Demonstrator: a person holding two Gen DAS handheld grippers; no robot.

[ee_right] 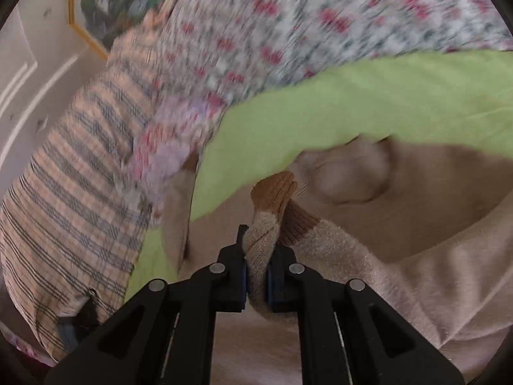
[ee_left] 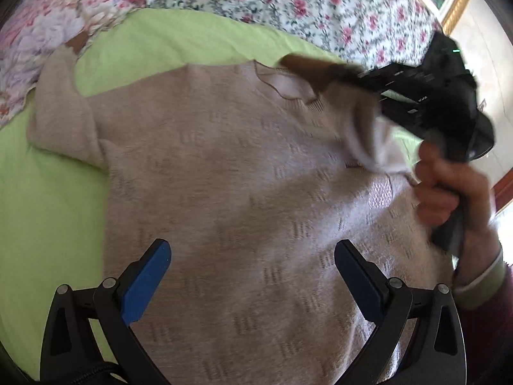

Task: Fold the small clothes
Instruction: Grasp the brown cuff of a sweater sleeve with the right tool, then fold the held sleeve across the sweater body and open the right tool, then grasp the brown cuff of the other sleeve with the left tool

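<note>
The beige sweater (ee_left: 224, 166) lies spread on the green sheet (ee_left: 48, 208). The left gripper (ee_left: 253, 276) hovers above its body, jaws released. The right gripper (ee_right: 256, 276), wrist-tilted, lifts the brown-cuffed sleeve (ee_right: 272, 211) pinched between its clenched jaws.

Left gripper idle and spread; right gripper clamped.

Left gripper (ee_left: 253, 258): blue-padded fingers (ee_left: 146, 280) wide apart, nothing between them. Right gripper (ee_right: 256, 284): jaws pinched on a sleeve (ee_right: 261, 250) near its cuff; right hand (ee_left: 449, 192) wraps the handle, body raised, outline motion-blurred so tilt uncertain.
</note>
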